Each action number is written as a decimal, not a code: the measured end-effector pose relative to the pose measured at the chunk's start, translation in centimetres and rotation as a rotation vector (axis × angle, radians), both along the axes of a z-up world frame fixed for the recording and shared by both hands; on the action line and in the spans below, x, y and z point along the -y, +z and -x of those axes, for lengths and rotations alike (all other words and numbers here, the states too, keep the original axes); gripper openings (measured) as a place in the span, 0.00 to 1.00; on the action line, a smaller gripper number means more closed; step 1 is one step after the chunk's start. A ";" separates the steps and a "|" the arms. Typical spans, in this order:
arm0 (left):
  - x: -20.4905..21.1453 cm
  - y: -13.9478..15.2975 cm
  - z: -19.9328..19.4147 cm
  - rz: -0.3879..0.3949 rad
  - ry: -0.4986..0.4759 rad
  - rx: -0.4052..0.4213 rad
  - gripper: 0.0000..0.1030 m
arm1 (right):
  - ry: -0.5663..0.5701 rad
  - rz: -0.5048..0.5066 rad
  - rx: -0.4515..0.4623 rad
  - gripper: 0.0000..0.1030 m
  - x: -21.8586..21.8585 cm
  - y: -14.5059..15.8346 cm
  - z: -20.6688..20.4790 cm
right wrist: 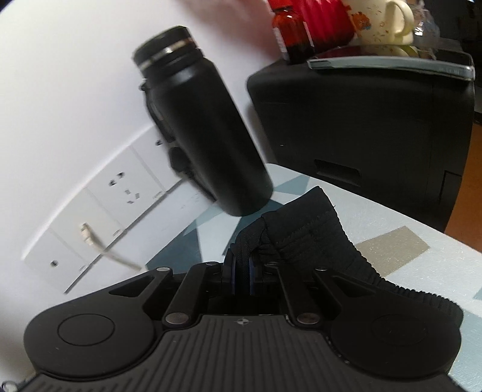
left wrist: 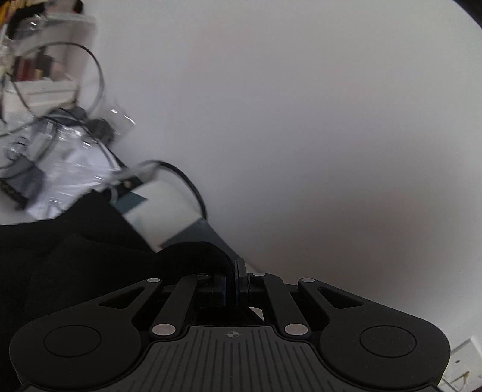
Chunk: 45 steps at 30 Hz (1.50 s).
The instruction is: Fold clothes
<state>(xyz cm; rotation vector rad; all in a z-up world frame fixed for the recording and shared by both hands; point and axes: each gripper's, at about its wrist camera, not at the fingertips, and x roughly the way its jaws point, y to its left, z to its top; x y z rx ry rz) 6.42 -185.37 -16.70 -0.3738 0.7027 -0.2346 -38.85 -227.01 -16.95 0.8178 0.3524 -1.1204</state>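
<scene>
Left wrist view shows the left gripper [left wrist: 236,282] with its two jaws pressed together on an edge of the black garment [left wrist: 75,241], which spreads to the left and near side of the picture. Behind the cloth lies a patterned tabletop [left wrist: 168,211] in white and blue-grey, and far left there are clear plastic bags [left wrist: 66,162] and a black cable [left wrist: 186,181], all blurred, in front of a white wall [left wrist: 301,120]. In the right wrist view the right gripper [right wrist: 241,277] is clenched on a ribbed band of the same black garment [right wrist: 310,232], which runs to the right over the table. Just beyond stands a black bottle [right wrist: 205,126], with wall sockets [right wrist: 120,187] to the left and a black box [right wrist: 361,129] to the right, carrying a cream mug [right wrist: 382,21].
</scene>
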 end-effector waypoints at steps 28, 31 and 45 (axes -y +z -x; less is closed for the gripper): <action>5.2 -5.0 11.1 -0.280 -0.733 -0.116 0.68 | 0.677 0.176 -0.608 0.87 -10.7 -5.2 -13.2; 5.9 -5.5 12.2 -0.292 -0.726 -0.091 0.73 | 0.602 0.168 -0.547 0.87 -8.1 -5.6 -15.3; 4.6 -4.0 13.3 -0.268 -0.633 -0.071 0.78 | 0.417 0.095 -0.249 0.90 -3.0 -2.4 -10.9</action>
